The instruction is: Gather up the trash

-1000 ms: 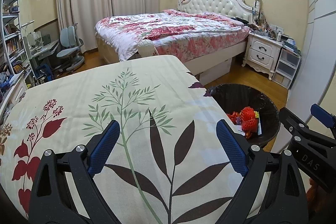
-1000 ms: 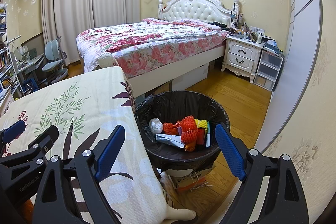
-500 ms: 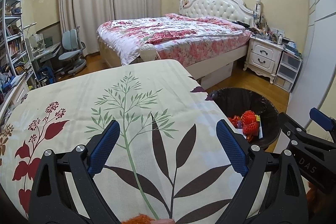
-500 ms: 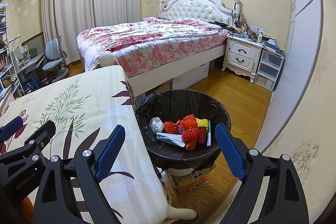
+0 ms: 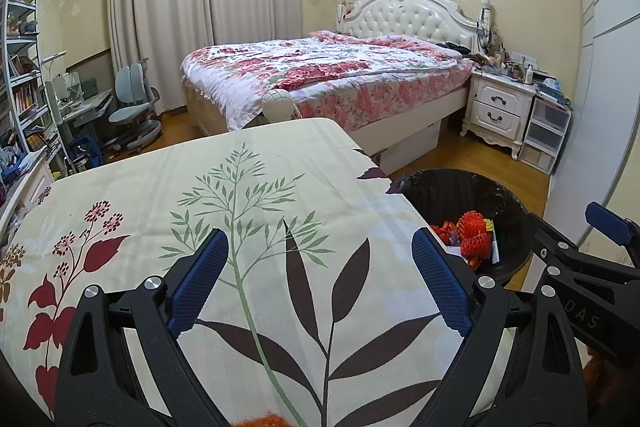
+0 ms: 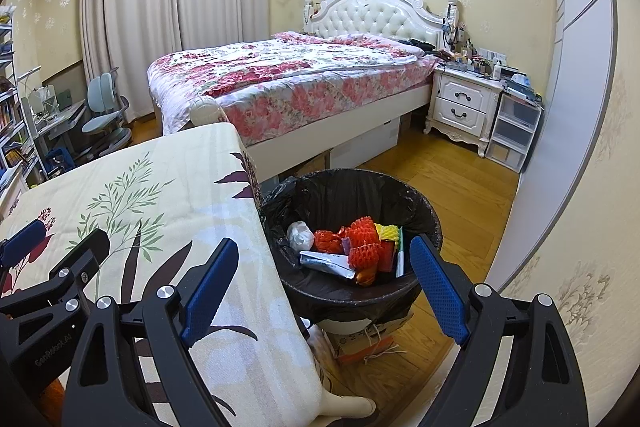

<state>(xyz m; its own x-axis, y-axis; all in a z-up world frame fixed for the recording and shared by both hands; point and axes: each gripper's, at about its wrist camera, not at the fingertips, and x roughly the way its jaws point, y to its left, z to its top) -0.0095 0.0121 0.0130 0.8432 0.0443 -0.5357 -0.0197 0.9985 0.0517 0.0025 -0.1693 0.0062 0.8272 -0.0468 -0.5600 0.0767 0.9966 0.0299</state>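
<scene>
Beside the table's right edge stands the black-lined trash bin [image 6: 352, 291], on the wooden floor, and the trash [image 6: 362, 247] lies inside it: orange-red foam fruit nets, a yellow one, a crumpled white wad, a silvery wrapper and a pen-like stick against the far side. From my left wrist view I see only the bin's far half [image 5: 472, 203] past the table corner, with the red nets showing.

My right gripper [image 6: 320, 279] hangs over the gap between table edge and bin, its jaws spread wide with nothing between the blue pads; one pad sits above the cloth, the other above the bin's rim. My left gripper [image 5: 320, 279] is held over the flowered tablecloth [image 5: 248, 211], jaws equally wide and holding nothing. Each gripper shows at the edge of the other's view.

A bit of orange shows at the very bottom of the left view, too cut off to identify. Beyond the table are a bed [image 6: 288, 79] with a floral quilt and a white nightstand [image 6: 460, 103].
</scene>
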